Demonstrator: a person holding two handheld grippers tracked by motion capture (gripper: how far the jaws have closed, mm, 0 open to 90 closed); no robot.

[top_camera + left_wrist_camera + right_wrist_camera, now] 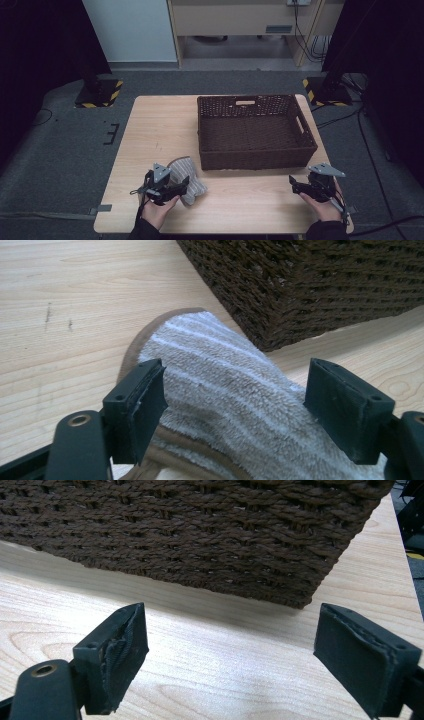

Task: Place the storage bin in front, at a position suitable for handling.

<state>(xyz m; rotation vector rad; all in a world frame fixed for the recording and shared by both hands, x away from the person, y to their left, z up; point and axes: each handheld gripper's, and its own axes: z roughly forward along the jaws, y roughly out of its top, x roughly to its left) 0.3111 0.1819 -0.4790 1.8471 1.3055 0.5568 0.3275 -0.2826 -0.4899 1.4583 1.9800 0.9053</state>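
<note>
The left gripper had its jaws spread wide on either side of a striped beige slipper, which lay on the wooden table just beside the brown wicker basket. The right gripper stood wide open over bare tabletop near the basket's front corner.

Grey carpet floor, pale wall, perhaps a desk (dim corners).

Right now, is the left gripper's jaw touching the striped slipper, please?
Touching: in the left gripper view, the left gripper is open around the slipper, whose pile presses against its left-hand pad.
</note>
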